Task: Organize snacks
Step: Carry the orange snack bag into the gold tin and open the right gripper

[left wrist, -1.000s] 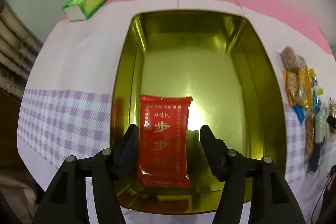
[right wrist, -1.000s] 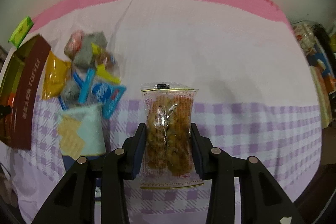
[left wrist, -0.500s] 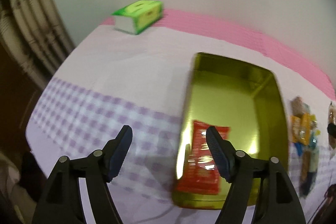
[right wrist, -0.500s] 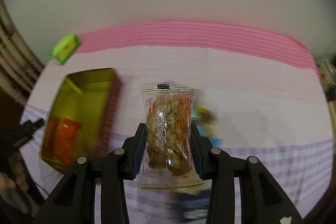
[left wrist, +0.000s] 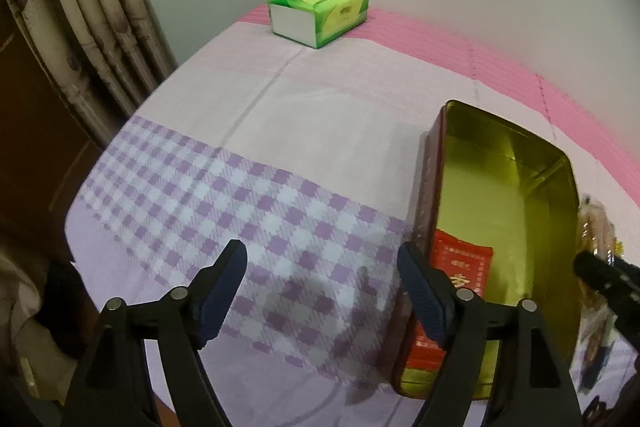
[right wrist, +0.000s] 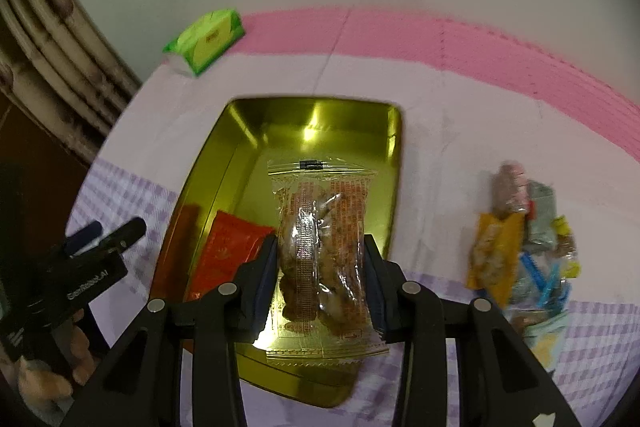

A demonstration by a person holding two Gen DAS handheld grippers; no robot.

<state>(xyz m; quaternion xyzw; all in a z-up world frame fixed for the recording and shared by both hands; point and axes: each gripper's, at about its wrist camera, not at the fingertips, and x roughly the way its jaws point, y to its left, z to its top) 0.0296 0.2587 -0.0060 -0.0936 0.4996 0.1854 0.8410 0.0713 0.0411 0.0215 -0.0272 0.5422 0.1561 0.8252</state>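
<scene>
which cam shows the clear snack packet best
The right wrist view: the clear snack packet sits centre frame, clamped between the right gripper's jaws over the gold tin. The left wrist view shows only a sliver of it at the right edge.

**Readable markings**

White lettering on the left gripper (right wrist: 105,235) body looked like "GenRobot.AI". The red packet (left wrist: 460,281) in the gold tin (left wrist: 504,163) bore gold Chinese characters, partly hidden. Red print on the clear snack packet (right wrist: 320,251) and the green tissue pack (left wrist: 320,14) label were illegible.
</scene>
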